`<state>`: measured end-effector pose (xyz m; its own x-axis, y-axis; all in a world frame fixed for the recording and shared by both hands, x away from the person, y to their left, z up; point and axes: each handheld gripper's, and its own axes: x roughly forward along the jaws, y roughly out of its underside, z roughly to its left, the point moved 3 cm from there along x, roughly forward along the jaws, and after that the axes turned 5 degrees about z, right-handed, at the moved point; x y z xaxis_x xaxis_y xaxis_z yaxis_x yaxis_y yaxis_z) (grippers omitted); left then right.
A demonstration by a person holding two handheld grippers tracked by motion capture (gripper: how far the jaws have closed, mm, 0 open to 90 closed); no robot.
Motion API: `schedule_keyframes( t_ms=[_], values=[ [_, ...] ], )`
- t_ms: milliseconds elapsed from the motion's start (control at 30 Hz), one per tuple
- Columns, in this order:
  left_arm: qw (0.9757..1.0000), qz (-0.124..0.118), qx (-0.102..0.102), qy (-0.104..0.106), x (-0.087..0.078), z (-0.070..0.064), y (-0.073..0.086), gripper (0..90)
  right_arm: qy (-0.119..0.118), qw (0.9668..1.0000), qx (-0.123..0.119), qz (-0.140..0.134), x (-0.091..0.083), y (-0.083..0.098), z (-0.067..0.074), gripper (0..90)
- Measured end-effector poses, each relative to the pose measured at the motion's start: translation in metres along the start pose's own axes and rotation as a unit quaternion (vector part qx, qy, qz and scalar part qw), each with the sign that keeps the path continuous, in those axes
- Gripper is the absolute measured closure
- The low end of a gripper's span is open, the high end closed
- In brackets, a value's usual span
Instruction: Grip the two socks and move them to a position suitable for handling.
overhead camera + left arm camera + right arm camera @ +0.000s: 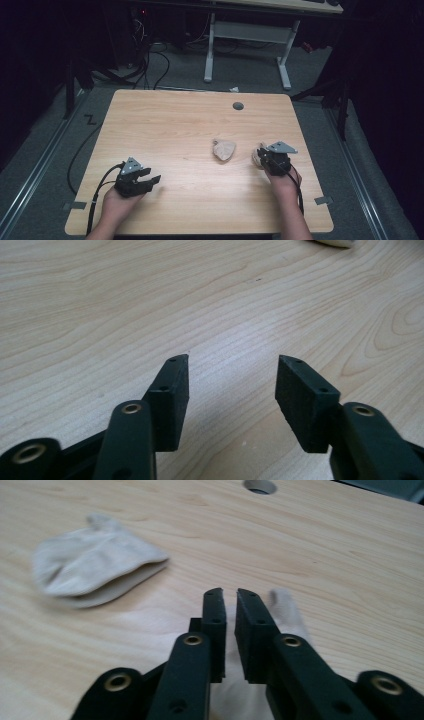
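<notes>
On the wooden table [175,125] the left gripper [232,385] rests with jaws spread wide, holding nothing. The right gripper [230,615] is nearly closed over a pale sock [290,612], perhaps pinching it. A second, folded sock [224,149] lies just beside it.

- A lab setup: a light wooden table [165,130] sits on grey carpet [250,70].
- Far behind, black cables [150,62] trail beside a white-legged desk [247,35].
</notes>
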<state>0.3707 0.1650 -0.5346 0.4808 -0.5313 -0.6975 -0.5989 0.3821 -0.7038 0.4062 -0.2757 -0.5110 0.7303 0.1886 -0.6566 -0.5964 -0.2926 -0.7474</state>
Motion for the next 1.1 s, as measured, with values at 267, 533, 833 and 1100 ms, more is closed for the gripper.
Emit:
schedule_keyframes(
  t_ms=[267,533,833,1100],
  values=[
    [0.9997,-0.013,0.009,-0.018,-0.001,-0.003,-0.001,46.5,0.018,0.9988,0.043,0.018,0.015,0.001,-0.026,90.0],
    [0.9995,-0.01,0.023,-0.019,0.001,-0.008,-0.001,44.7,0.032,0.9973,0.041,0.051,0.022,0.016,-0.033,90.0],
    [0.9994,-0.004,0.029,-0.02,0.002,-0.009,-0.001,44.1,0.034,0.9953,0.048,0.077,0.029,0.023,-0.031,88.0],
    [0.9993,-0.001,0.033,-0.019,0.003,-0.011,-0.001,43.8,0.024,0.9939,0.067,0.084,0.028,0.023,-0.032,84.3]
  ],
)
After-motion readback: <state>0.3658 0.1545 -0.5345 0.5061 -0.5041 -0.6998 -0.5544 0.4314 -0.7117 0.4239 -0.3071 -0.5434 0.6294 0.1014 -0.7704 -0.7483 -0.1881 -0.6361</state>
